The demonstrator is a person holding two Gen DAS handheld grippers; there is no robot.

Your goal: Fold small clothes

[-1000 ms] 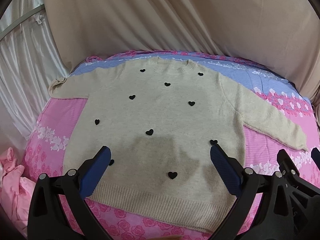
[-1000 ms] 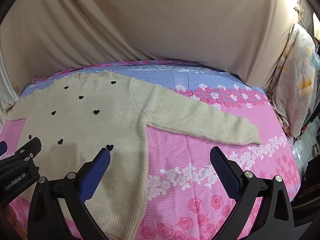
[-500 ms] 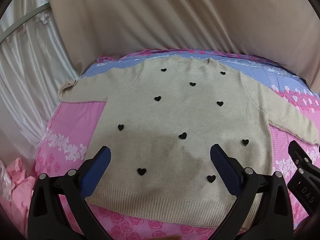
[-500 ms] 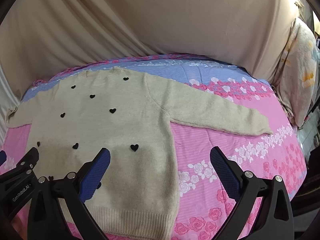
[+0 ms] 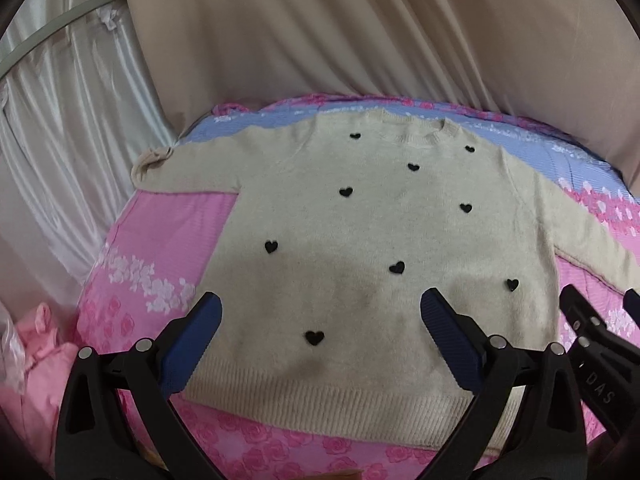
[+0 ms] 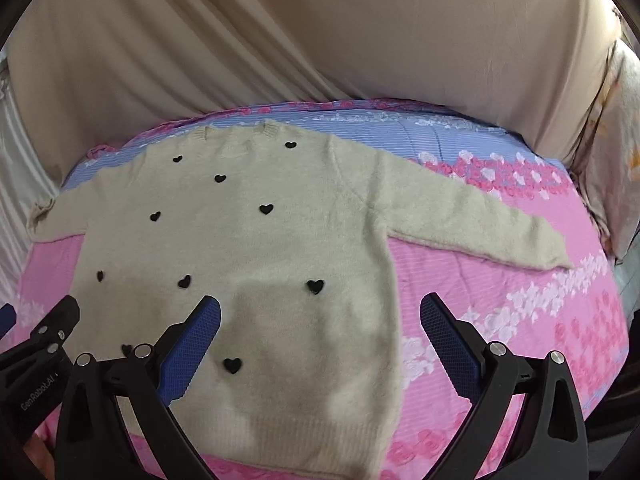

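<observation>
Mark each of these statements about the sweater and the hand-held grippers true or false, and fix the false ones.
1. The beige knit sweater with black hearts lies spread flat. True.
2. The left hand-held gripper clamps the hem. False: it is open, holding nothing.
3. The pink floral bedsheet lies under the sweater. True.
4. The sleeves are folded in. False: both stretch outward.
5. The right hand-held gripper is open. True.

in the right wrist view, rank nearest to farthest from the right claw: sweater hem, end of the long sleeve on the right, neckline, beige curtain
1. Ribbed hem of the beige knit heart-dotted sweater, just below the right claw.
2. Sleeve end, off to the right.
3. Ribbed neckline, far edge, left.
4. Beige draped curtain, behind the bed.
</observation>
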